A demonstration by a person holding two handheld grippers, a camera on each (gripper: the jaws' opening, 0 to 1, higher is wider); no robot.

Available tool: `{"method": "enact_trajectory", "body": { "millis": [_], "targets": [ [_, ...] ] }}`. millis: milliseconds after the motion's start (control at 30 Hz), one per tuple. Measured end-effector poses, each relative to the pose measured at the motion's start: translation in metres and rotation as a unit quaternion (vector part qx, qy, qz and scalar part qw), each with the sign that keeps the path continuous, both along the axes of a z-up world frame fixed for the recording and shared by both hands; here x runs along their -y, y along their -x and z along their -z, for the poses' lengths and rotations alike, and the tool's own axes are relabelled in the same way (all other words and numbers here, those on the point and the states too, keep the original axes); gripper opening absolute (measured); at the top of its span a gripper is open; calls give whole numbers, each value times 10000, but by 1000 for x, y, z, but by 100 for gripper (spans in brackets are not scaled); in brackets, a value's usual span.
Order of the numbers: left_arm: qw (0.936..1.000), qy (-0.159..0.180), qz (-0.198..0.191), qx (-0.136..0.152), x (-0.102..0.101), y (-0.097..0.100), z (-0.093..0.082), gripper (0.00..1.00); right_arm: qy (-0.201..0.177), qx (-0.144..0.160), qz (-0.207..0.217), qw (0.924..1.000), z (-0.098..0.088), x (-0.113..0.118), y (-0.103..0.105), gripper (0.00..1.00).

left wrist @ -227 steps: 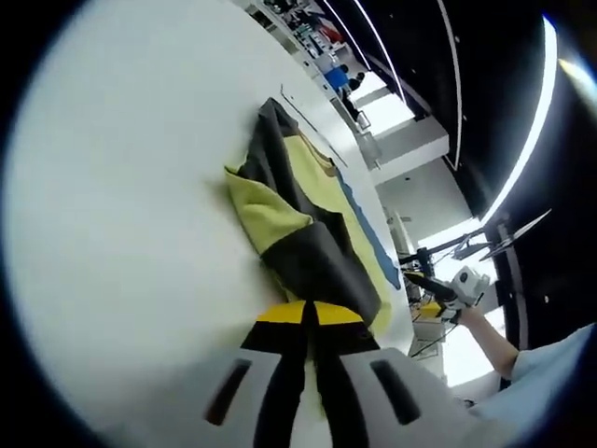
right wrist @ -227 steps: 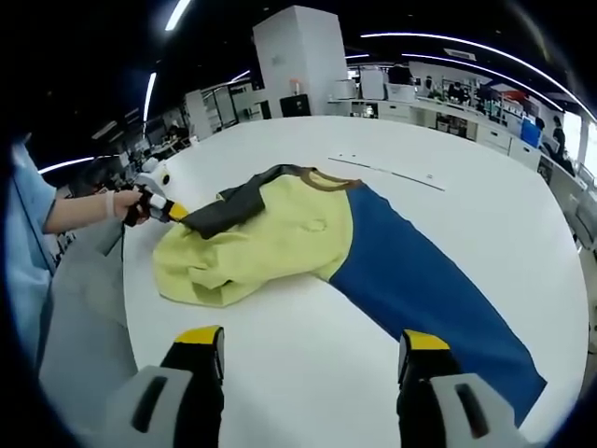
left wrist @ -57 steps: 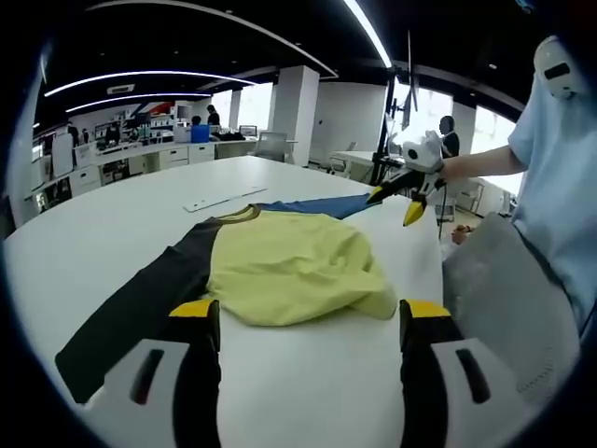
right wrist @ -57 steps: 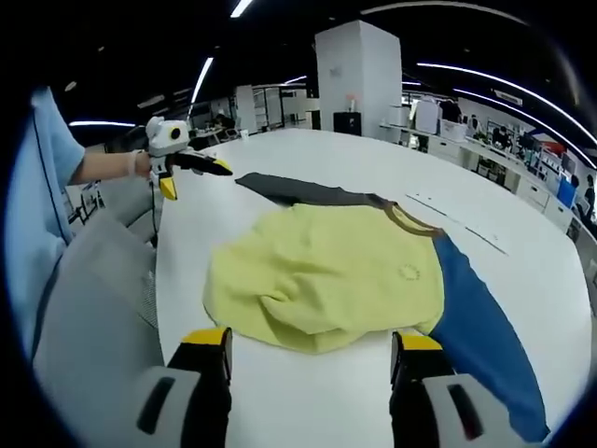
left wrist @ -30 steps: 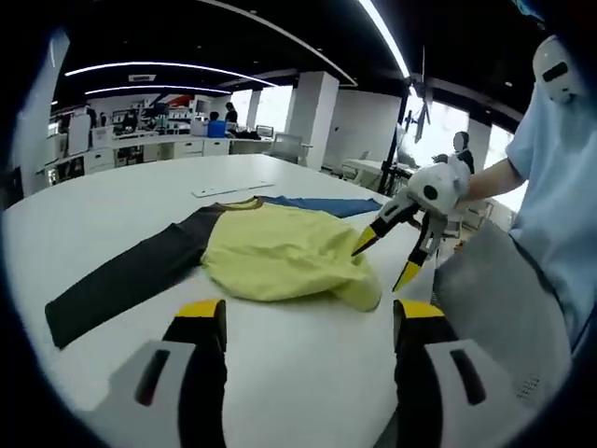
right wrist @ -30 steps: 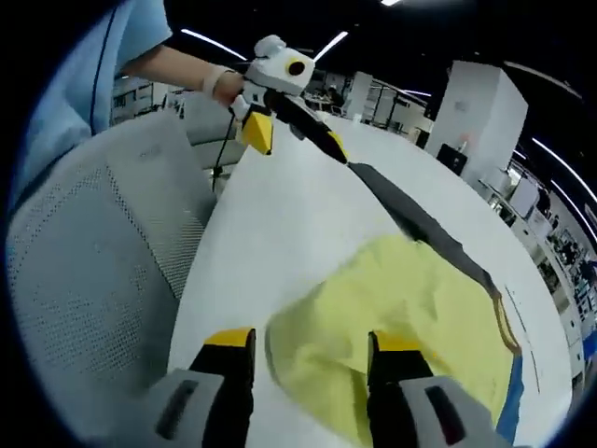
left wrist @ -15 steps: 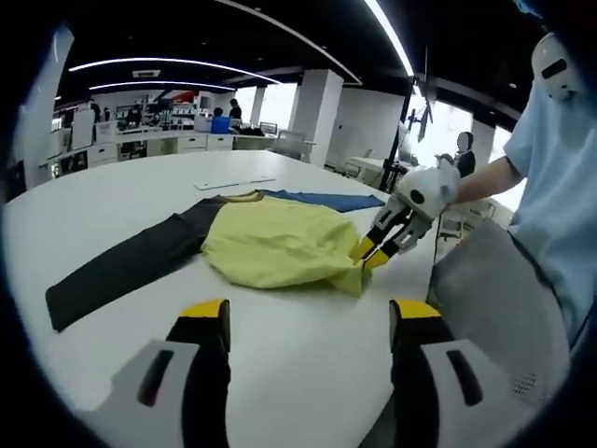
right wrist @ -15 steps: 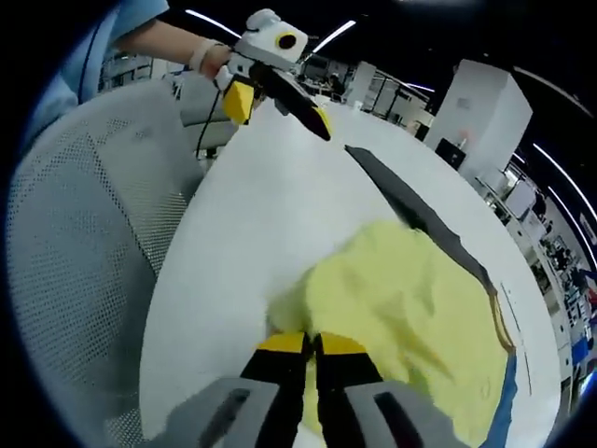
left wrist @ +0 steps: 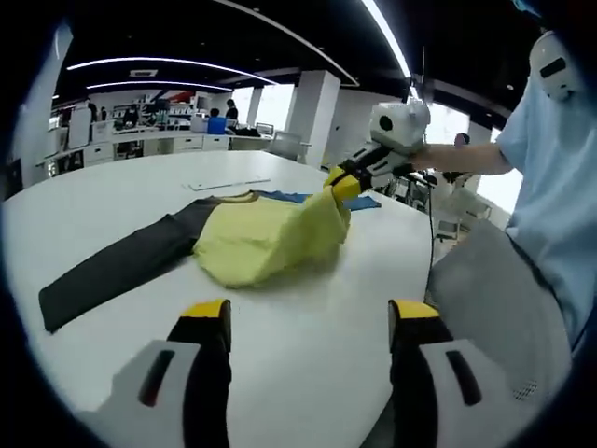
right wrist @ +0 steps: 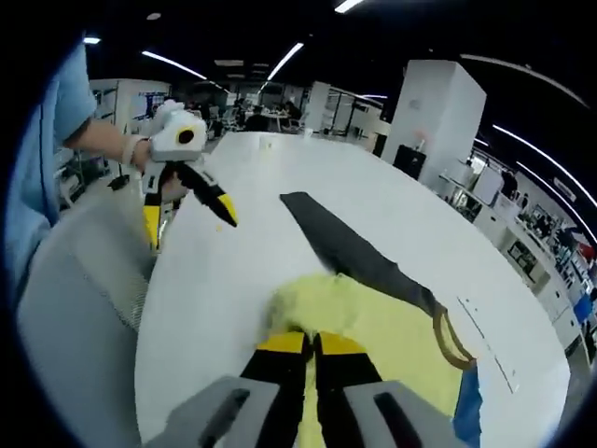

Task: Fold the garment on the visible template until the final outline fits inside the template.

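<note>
A grey mesh chair [right wrist: 75,317] stands at the near edge of the white counter [left wrist: 308,317], beside the person in a light blue top [left wrist: 550,187]. Past the far side of the counter lies an open office with desks, a broad white pillar [right wrist: 434,112] and strip lights overhead. A thin pale strip [left wrist: 229,184] lies flat on the counter just beyond the garment; any print on it is too small to read, and no other writing can be made out.

The garment [left wrist: 266,238] lies on the counter, near the edge by the chair. Its body is pale yellow with a brown neckband [right wrist: 448,341]; one sleeve is dark grey [left wrist: 112,266] and stretched out flat, the other blue [right wrist: 466,411], mostly hidden behind the yellow body. The yellow cloth is bunched and lifted on one side.

The right tool [left wrist: 338,183] has its yellow-tipped jaws pressed together on the raised yellow hem. The left tool [left wrist: 308,322] hangs over bare counter near the garment, jaws spread wide, gripping nothing.
</note>
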State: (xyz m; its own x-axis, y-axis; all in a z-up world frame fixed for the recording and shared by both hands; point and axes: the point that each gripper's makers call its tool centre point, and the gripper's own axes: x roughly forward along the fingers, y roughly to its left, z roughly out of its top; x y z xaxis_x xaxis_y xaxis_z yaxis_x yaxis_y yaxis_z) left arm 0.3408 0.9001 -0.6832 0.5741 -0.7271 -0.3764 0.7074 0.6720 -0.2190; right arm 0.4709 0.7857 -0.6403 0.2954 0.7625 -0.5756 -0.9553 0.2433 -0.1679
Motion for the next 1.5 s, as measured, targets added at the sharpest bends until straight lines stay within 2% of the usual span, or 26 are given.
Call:
{"method": "enact_trajectory", "body": {
  "millis": [100, 200, 300, 400, 633, 733, 867, 1067, 1167, 1500],
  "targets": [
    [10000, 22, 11, -19, 2, 0, 1, 64, -8, -8, 194, 9998, -7, 0, -26, 0],
    [10000, 38, 6, -58, 3, 0, 2, 63, 95, 71, 313, 9994, -6, 1, -49, 0],
    [10000, 49, -25, -82, 2, -1, 3, 63, 112, 22, 481, 9988, -3, 2, -70, 0],
    [9999, 66, -39, -96, 2, -3, 2, 62, 210, -20, 598, 9980, 5, 4, -92, 0],
    [9997, 149, -73, -160, 9, -10, 5, 62, 482, -124, 744, 9960, 26, 5, -126, 0],
    [9996, 197, -45, -196, 16, -11, 6, 61, 526, -270, 855, 9946, 40, 4, -138, 0],
    [9993, 254, -16, -259, 23, -12, 10, 59, 645, -334, 932, 9930, 57, 5, -150, 0],
    [9989, 325, -20, -337, 29, -11, 14, 58, 723, -502, 1054, 9905, 75, 7, -156, 0],
    [9986, 359, -43, -375, 30, -10, 15, 57, 878, -445, 979, 9903, 85, 8, -158, 0],
    [9980, 420, -107, -453, 28, -6, 21, 56, 1015, -457, 896, 9897, 95, 8, -156, 0]
  ]
}}
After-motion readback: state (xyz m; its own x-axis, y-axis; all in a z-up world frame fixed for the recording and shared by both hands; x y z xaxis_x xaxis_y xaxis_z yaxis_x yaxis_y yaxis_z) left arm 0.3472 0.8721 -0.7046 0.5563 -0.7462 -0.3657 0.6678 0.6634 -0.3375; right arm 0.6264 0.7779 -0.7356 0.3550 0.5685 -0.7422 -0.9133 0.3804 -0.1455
